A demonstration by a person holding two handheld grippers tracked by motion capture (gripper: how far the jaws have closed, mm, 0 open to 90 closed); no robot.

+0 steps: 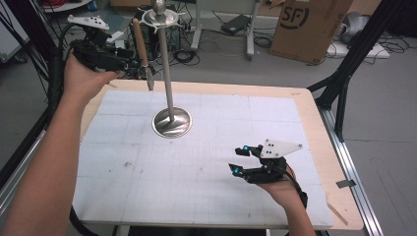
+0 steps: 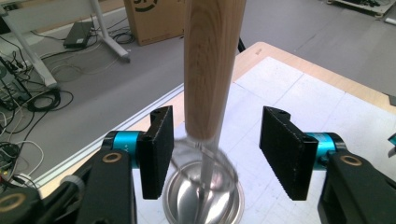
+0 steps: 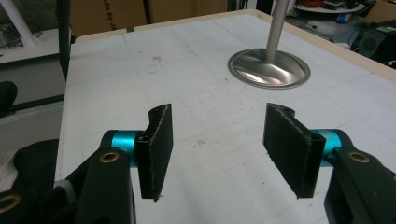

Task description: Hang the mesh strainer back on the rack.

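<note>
A steel stand rises from a round base [image 1: 171, 123] on the white mat, its pole [image 1: 166, 64] ending in a top disc [image 1: 160, 18]. A wooden-handled utensil [image 1: 141, 42] hangs upright beside the pole, its top at the disc's rim and its metal end [image 1: 149, 79] pointing down. My left gripper [image 1: 133, 64] is raised at the far left. In the left gripper view the handle [image 2: 212, 60] stands between the jaws of this gripper [image 2: 215, 151], with gaps on both sides, so it is open. My right gripper [image 1: 236, 160] rests low at the front right, open, nothing between its jaws [image 3: 219, 149].
The white gridded mat [image 1: 221, 128] covers a wooden table [image 1: 319, 147]. Behind it are a cardboard box [image 1: 310, 27], floor cables and desk legs. A black frame strut [image 1: 344, 73] stands at the right edge. The stand's base [image 3: 269, 69] lies ahead of the right gripper.
</note>
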